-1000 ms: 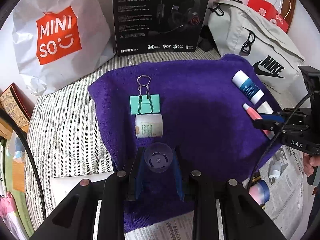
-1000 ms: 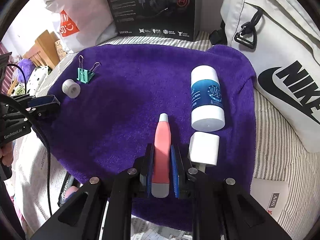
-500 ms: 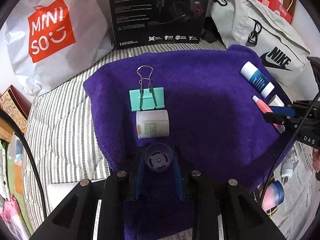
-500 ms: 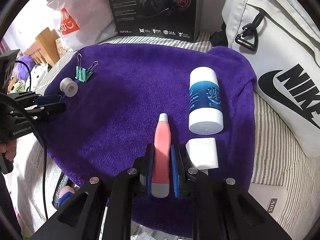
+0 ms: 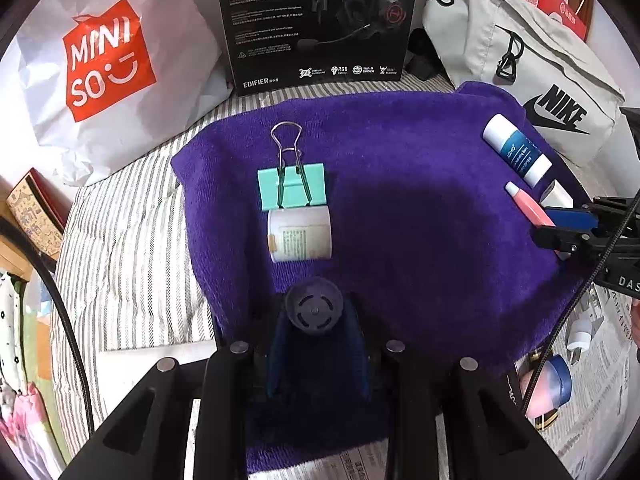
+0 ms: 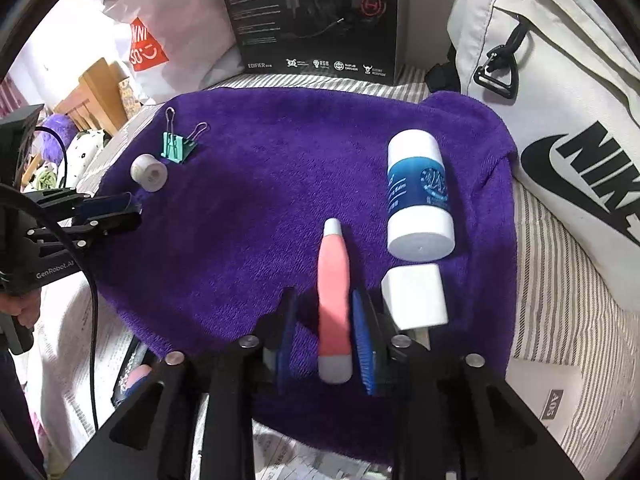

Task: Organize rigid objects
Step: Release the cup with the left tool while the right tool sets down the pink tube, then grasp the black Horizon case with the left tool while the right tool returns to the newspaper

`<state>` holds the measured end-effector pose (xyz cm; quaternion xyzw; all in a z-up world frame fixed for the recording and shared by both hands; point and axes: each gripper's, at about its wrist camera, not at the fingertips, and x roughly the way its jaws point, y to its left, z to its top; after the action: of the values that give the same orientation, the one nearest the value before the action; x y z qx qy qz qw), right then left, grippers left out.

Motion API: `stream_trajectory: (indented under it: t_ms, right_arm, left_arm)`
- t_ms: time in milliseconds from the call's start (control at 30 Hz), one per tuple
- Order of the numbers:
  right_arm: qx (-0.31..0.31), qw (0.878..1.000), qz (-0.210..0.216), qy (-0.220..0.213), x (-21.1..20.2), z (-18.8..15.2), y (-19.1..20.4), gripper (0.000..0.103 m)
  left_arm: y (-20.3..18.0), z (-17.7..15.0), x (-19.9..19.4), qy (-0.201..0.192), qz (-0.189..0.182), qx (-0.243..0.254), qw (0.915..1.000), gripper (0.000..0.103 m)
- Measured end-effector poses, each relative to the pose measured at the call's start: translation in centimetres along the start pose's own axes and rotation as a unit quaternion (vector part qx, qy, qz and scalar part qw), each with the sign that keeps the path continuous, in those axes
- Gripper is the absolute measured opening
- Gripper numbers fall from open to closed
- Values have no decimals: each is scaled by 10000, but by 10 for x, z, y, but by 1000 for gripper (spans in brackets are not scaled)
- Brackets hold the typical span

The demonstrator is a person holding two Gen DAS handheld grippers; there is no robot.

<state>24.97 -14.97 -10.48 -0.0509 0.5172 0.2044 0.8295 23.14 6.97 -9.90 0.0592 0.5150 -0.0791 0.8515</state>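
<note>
A purple towel carries the objects. My left gripper has a small round purple cap between its blue pads. Its jaws are opening, though the pads still look in contact with the cap's sides. Just beyond lie a small white jar on its side and a teal binder clip. My right gripper is opening. The pink tube lies between its pads, clear of the left one and close against the right one. A white cap and a blue-and-white bottle lie to its right.
Behind the towel stand a white Miniso bag, a black headset box and a grey Nike bag. Striped bedding surrounds the towel. Newspaper and a pink-and-blue container lie at the near right.
The right jaws have parted from the pink tube, which now lies loose between them. The left gripper has crept toward the white jar with the cap.
</note>
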Motion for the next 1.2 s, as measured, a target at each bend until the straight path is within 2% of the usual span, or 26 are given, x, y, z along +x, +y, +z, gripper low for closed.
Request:
stream_trajectory:
  t_ms: [100,200,333,567,633,833,1200]
  right_arm:
    - [45,10000,42,41,-3,-4,1,40]
    - [69,10000,-4,48,-7,-8,2,41]
    - [189,9998,33,16,-18,-14,0,41]
    - [273,9996,-5,-119,-45,-27,2,43]
    - [307,9994,-5,-170,-54,-31,3,49]
    - [389,9990,-49,-233,-73,-51,6,49]
    - [817,9963,-102,-244,-100,-98,-10,49]
  left_arm:
    - [-2,-3,-3,97,29,-35,9999,33]
    - [-8,-6,-6,185,85,27,9998,38]
    - [-8,-8,-14,212,64,-118,9997,39]
    - [-14,-20,-48,11,60,-125,9999,39]
    - [-16,-26,-59,-55,62,-124,9999,39]
    - [-30,-47,-74,-102,-155,-108,9998,40]
    - [-74,-69,-63,119,-566,112,9983,41]
